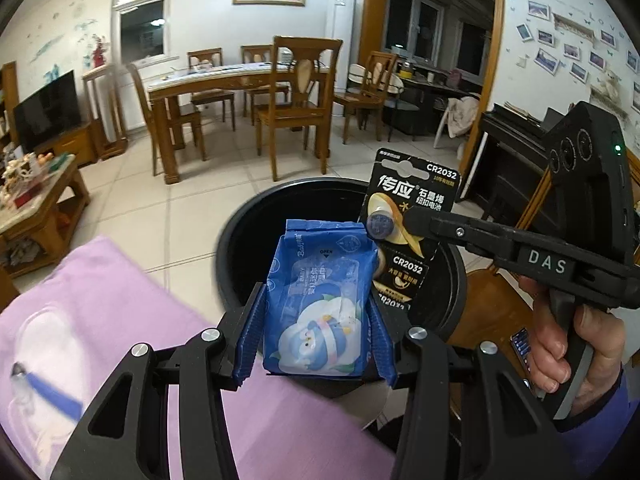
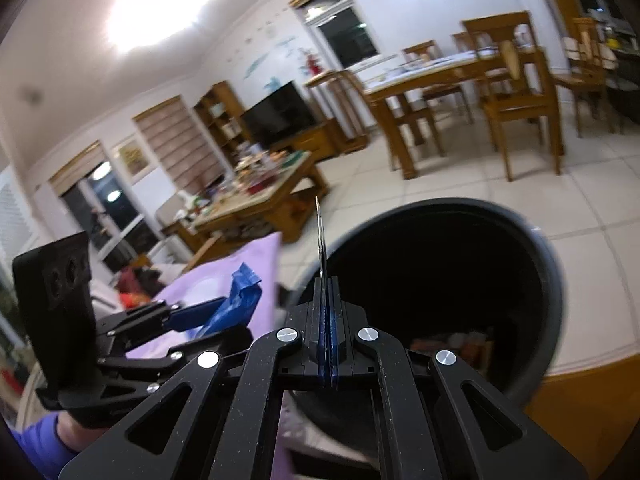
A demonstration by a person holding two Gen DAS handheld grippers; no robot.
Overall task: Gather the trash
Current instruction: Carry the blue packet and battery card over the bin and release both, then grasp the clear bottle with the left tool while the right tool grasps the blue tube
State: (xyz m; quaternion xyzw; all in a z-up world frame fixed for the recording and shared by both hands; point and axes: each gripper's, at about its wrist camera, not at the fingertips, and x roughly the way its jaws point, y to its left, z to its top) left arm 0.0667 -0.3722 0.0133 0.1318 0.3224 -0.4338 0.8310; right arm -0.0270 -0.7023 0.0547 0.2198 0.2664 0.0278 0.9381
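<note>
Left wrist view: the left gripper clamps a crinkled blue wet-wipe pack over the round black trash bin; the right gripper pinches a flat glossy CR2032 battery card. Right wrist view: the card shows edge-on, a thin blade; blurred contents, perhaps wrappers, lie inside the bin.

both wrist views close above black bin

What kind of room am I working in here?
Most likely a home's combined living and dining room. A wooden dining table with chairs stands on the tiled floor, a TV sits on a low cabinet at left, and a cluttered coffee table is nearby.
</note>
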